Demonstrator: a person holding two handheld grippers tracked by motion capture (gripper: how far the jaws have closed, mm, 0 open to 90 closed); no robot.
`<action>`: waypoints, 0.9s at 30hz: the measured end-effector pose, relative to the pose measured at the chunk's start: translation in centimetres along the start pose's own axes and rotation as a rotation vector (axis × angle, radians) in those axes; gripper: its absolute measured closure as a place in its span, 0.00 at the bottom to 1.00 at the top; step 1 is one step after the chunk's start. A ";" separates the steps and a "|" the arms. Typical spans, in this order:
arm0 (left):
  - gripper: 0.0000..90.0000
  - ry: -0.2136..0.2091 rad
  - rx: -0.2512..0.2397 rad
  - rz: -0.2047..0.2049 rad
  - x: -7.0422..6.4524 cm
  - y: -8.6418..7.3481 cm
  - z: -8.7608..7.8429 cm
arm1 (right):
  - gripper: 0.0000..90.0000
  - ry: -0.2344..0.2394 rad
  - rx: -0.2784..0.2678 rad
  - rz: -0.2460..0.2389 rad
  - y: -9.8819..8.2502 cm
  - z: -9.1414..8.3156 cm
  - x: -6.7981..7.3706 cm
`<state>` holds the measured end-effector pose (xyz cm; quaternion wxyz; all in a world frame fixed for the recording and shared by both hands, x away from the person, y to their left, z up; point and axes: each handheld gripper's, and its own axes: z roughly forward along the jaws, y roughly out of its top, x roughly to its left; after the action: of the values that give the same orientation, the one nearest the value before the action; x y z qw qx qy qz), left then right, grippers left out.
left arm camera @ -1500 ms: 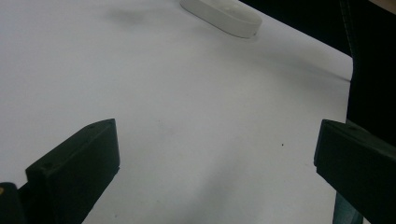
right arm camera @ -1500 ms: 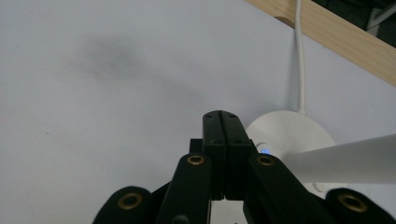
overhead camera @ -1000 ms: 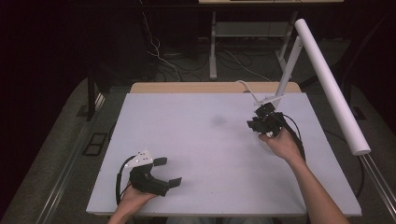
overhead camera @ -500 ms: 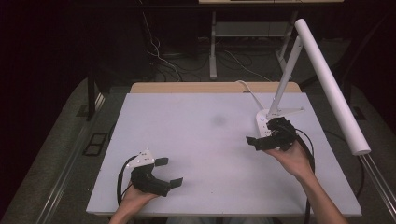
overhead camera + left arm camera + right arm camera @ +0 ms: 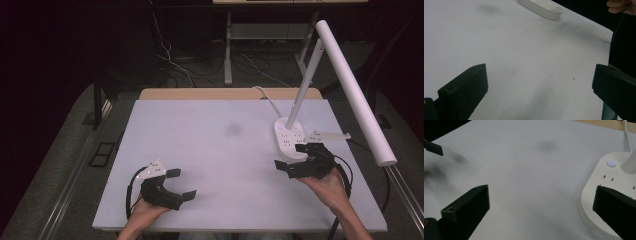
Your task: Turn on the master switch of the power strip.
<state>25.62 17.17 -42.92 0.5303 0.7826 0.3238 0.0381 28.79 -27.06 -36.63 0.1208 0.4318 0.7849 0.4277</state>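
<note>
You've got no readable text, label or number anywhere here; the lamp base (image 5: 614, 195) carries only tiny unreadable marks.

The left gripper (image 5: 179, 185) sits near the table's (image 5: 220, 150) front left edge, jaws spread wide, held from below by the left hand (image 5: 145, 210). The right gripper (image 5: 295, 157), jaws likewise apart, hovers near the table's right side, gripped by the right hand (image 5: 327, 187).

The right gripper (image 5: 540, 215) spreads its black jaws wide above the white worktop (image 5: 524, 182); the right jaw overlaps a white oval lamp base (image 5: 610, 185) with a blue-lit button (image 5: 611, 163).
</note>
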 end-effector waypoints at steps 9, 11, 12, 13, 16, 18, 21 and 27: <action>0.00 0.005 -0.001 0.002 0.2 0.0 -0.2 | 0.00 0.013 -0.028 0.016 -2.0 -1.1 0.3; 0.00 0.006 0.000 0.000 0.2 0.0 -0.2 | 0.00 0.009 -0.045 0.020 -2.8 -1.2 0.3; 0.00 0.005 -0.002 -0.001 0.1 0.0 -0.2 | 0.00 0.009 -0.043 0.030 -3.0 -1.2 0.4; 0.00 0.006 -0.001 0.001 0.2 0.0 -0.2 | 0.00 0.005 -0.050 0.026 -3.4 -1.2 0.3; 0.00 0.006 -0.002 0.000 0.2 0.0 -0.2 | 0.00 0.001 -0.053 0.034 -4.4 -1.2 0.4; 0.00 0.005 0.000 0.002 0.2 0.0 -0.1 | 0.00 -0.004 -0.058 0.037 -5.1 -1.1 0.4; 0.00 -0.001 -0.006 -0.004 0.2 0.1 -0.2 | 0.00 -0.003 -0.048 0.037 -6.0 -0.7 0.5; 0.00 -0.002 -0.005 0.002 0.2 0.1 -0.1 | 0.00 0.001 -0.047 0.015 -7.2 0.2 0.6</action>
<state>25.79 17.34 -42.85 0.5324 0.7817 0.3224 0.0383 24.38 -28.35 -42.22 0.1276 0.4344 0.7714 0.4472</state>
